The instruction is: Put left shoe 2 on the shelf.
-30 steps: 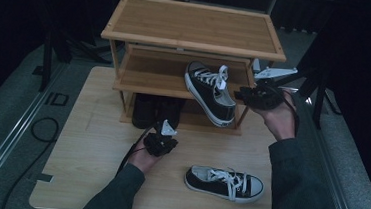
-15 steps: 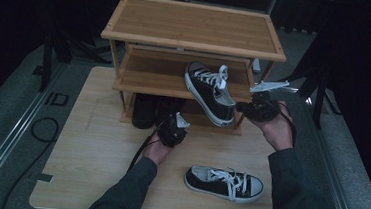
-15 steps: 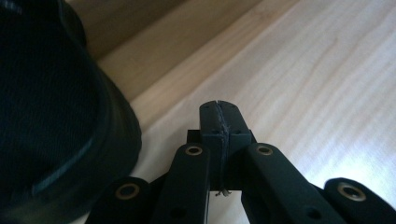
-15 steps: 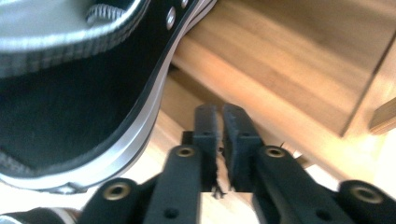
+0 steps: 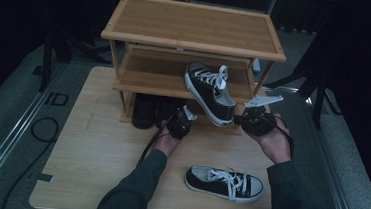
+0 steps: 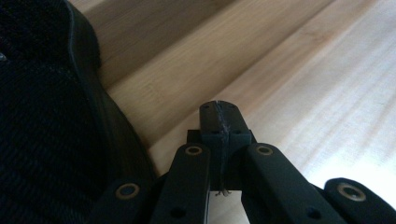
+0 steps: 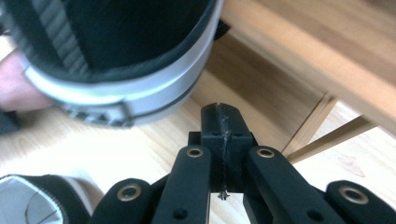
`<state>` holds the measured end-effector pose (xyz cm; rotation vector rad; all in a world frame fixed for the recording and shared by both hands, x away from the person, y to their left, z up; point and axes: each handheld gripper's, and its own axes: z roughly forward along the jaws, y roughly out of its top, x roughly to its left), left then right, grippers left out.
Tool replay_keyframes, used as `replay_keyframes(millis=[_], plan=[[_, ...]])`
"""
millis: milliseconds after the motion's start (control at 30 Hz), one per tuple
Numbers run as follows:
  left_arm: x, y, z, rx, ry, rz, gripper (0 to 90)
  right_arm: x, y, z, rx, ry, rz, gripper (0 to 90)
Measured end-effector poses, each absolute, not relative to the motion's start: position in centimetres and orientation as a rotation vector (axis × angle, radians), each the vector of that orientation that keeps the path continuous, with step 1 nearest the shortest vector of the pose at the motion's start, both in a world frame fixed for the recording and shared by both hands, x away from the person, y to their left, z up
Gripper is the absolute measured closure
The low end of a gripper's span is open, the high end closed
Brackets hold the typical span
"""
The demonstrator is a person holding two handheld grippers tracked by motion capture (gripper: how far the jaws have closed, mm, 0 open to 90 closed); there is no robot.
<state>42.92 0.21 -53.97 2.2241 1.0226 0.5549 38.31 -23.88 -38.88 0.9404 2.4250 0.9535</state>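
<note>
Black sneaker (image 5: 209,92) overhangs the rack's (image 5: 194,27) middle shelf at frame centre; left gripper (image 5: 180,124) and right gripper (image 5: 252,124) below it have just closed, both jaws pressed together, empty.

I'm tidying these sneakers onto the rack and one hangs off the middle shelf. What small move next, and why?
Probably nudge the tilted sneaker back with the shut right gripper beside its heel: the heel overhangs the middle shelf. Its mate waits on the table.
</note>
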Motion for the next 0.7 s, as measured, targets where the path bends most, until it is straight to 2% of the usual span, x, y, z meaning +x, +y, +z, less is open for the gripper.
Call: replay_keyframes(millis=[233,700], plan=[[43.8,-0.1,-54.3,2.219,1.053,0.587,89.6,36.5,-24.0,-39.3,0.899,2.442,0.969,89.9],[45.2,-1.2,-54.5,2.225,1.082,0.623,89.6,33.5,-22.9,-37.4,0.755,2.448,1.007,90.0]])
